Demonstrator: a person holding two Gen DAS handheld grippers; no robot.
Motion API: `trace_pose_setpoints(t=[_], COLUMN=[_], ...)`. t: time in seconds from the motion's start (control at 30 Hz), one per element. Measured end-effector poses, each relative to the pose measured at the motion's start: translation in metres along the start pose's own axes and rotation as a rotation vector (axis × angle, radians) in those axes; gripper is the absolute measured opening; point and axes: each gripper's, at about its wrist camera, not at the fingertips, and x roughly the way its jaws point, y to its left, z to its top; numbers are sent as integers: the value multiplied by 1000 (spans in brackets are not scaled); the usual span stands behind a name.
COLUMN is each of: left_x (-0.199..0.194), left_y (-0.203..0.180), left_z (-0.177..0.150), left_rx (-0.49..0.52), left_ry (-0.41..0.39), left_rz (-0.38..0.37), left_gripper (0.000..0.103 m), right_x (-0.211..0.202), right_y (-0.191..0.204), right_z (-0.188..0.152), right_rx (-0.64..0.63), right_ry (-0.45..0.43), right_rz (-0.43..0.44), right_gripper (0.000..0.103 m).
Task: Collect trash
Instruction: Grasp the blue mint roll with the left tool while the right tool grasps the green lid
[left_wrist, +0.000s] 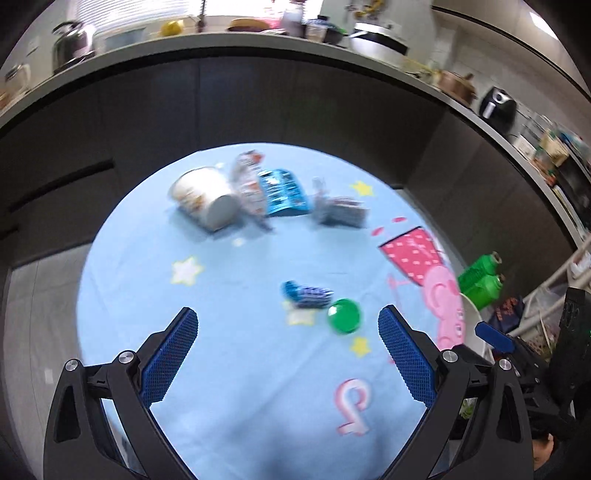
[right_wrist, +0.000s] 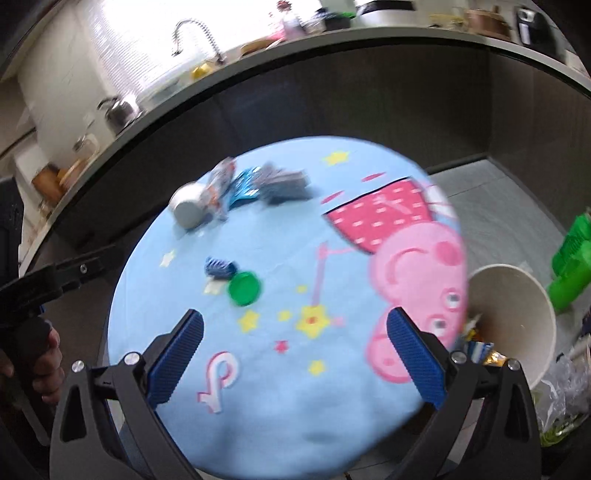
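Kitchen: dark cabinets, curved grey counter (left_wrist: 207, 40) carrying kettle (left_wrist: 72, 40) and cookware. Round table under light-blue cartoon-pig cloth (left_wrist: 236, 369). Trash at far side: tipped white paper cup (left_wrist: 205, 201), blue wrapper (left_wrist: 282, 192), other wrappers touching. Mid-table: small blue wrapper (left_wrist: 306, 294) just beside green lid (left_wrist: 344, 316). Left gripper (left_wrist: 287, 321) and right gripper (right_wrist: 294, 321) spread wide above cloth, holding nothing. Paper bucket (right_wrist: 517, 317) off table's right edge, near green bottles (right_wrist: 572, 258).
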Motion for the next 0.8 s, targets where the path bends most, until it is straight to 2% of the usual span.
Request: trace_pose_setpoints(t=[0.1,0.3,0.6,0.67,0.73,0.8], left_x=[-1,-3,15,21,27,33], left_y=[30,53,41,39,35,30], left_z=[-5,-12,-10,-9,-6,-4], left_rx=[-35,-43,27,31,38,46], left_ry=[7,16,35,47,55,58], left_rz=[20,-8,-102,-115,-124,-133], left_gripper=[94,91,77,76,76,76], right_x=[22,61,98,106,108,107], right_y=[28,57,65,66,66,64], right_z=[-2,4,10,10,10,11], right_rx=[-66,-161,-226,-228,-237,-239], right_ry=[39,93,132,144,127,122], right_rz=[11,-6,-49,-50,-50,-43], right_gripper=[97,63,54,48,36,35])
